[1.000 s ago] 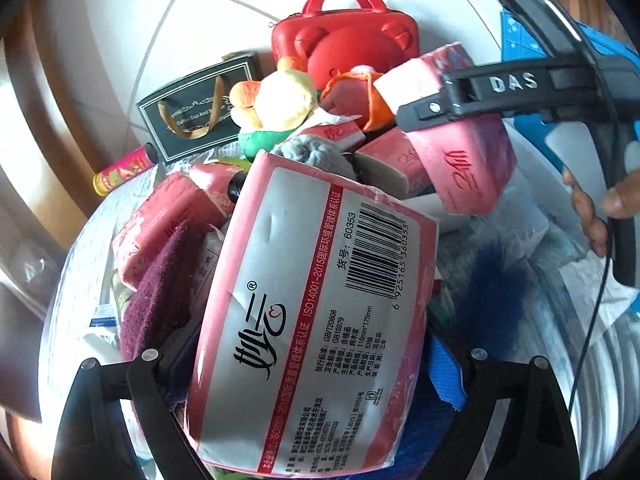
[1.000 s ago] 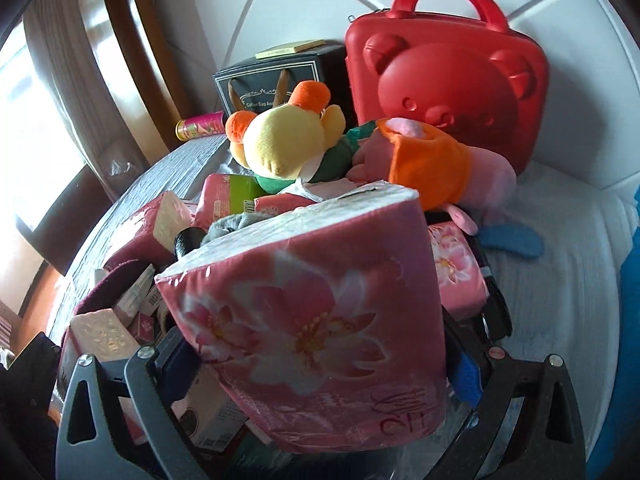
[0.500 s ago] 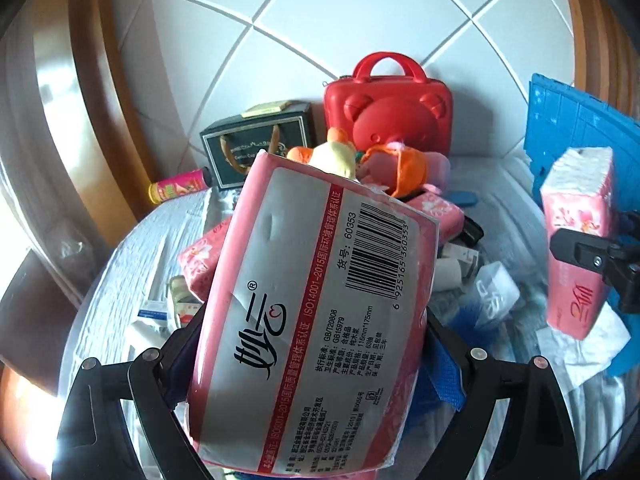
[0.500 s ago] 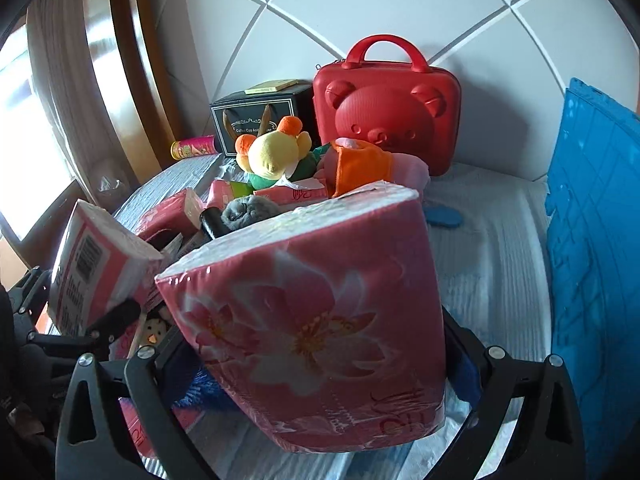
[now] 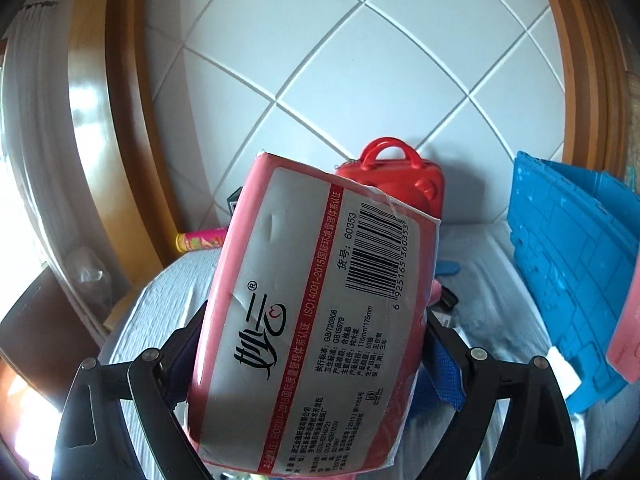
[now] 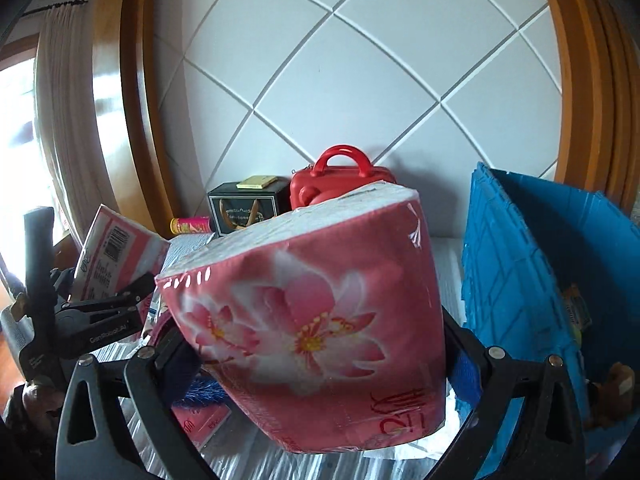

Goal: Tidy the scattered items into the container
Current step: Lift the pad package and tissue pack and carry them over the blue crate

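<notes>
Two tissue packs ride aloft, one clenched in each set of jaws. Blue crate (image 6: 532, 280) stands at three o'clock. Right gripper (image 6: 312, 360) holds the floral pack (image 6: 312, 312) nearest; it should clear the rim first, then the left gripper (image 5: 308, 356) with its barcode pack (image 5: 312, 304).

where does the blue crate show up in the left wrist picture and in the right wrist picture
Left wrist: the blue crate stands at the right edge, beyond the barcode tissue pack.
Right wrist: the blue crate fills the right side, beside the flower tissue pack.
Shared landmark: the red bear case against the wall.
</notes>
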A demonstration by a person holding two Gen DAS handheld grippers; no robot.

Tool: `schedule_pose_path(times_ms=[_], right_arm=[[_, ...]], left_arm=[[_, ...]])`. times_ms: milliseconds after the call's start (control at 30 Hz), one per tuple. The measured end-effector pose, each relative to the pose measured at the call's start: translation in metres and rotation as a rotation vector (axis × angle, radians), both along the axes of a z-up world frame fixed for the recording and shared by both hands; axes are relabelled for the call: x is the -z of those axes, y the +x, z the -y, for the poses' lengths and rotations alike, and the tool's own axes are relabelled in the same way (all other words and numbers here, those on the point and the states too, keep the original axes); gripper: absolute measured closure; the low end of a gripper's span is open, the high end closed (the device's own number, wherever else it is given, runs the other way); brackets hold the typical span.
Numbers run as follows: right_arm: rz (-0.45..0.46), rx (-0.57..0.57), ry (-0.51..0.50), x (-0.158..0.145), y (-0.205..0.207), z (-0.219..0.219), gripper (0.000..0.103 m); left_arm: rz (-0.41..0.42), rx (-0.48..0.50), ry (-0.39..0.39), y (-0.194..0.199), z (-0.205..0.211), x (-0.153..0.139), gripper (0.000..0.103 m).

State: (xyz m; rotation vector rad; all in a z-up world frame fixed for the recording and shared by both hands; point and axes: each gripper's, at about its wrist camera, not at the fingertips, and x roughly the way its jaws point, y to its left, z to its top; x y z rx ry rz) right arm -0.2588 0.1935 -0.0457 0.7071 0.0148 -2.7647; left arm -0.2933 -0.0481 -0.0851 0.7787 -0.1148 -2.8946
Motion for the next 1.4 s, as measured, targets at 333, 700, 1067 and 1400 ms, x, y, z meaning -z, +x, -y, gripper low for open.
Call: schedule_pose_path(times_ms=[333, 700, 1067, 1400], right_arm=[[-0.072, 0.155, -0.014, -0.032, 0.086, -0.03, 0.002], [-0.114, 0.28, -0.057, -0.047, 0.138, -0.076, 0.002], [-0.157, 0.348, -0.086, -0.065, 0.155, -0.153, 0.002], [-0.191, 0.351, -0.057, -0.086, 0.157, -0.251, 0.002]], left_arm=[[-0.045, 0.096, 0.006, 0.037, -0.012, -0.032, 0.01], [-0.062, 0.162, -0.01, 0.059, -0.045, -0.049, 0.01], [-0.096, 0.226, -0.035, 0.072, -0.136, -0.076, 0.01], [-0.117, 0.256, -0.01, 0.07, -0.257, -0.103, 0.01]])
